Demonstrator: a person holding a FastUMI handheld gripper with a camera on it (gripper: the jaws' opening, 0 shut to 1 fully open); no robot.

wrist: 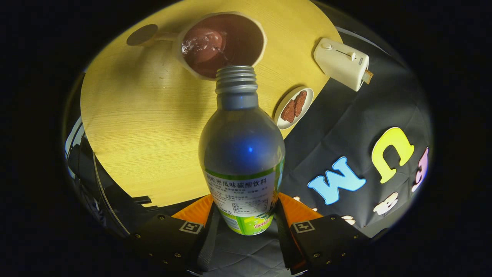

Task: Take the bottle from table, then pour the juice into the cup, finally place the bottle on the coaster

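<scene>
The gripper (245, 225) is clenched on the silver-blue metal bottle with a green and white label (242, 154): both fingers press on the low labelled part, one on each side. The bottle is tilted forward, away from the fingers, so its open threaded neck points toward the far side of the round light wooden table (130, 127).

To the right of the bottle's shoulder, near the table's right edge, lies a small white oval dish (285, 124) with two brown pieces of food (294, 106) on it. Farther right, at the table's edge, stands a cream-white plastic toaster (341, 61) with a slider on its side and a slice showing at its end.

Just beyond the bottle's mouth stands the pale wide cup (180, 54), and reddish-brown liquid (215, 44) is inside it, with a bright splash on the surface. Left of the cup, close beside it, lies a dark round coaster (142, 34), flat on the wood.
</scene>
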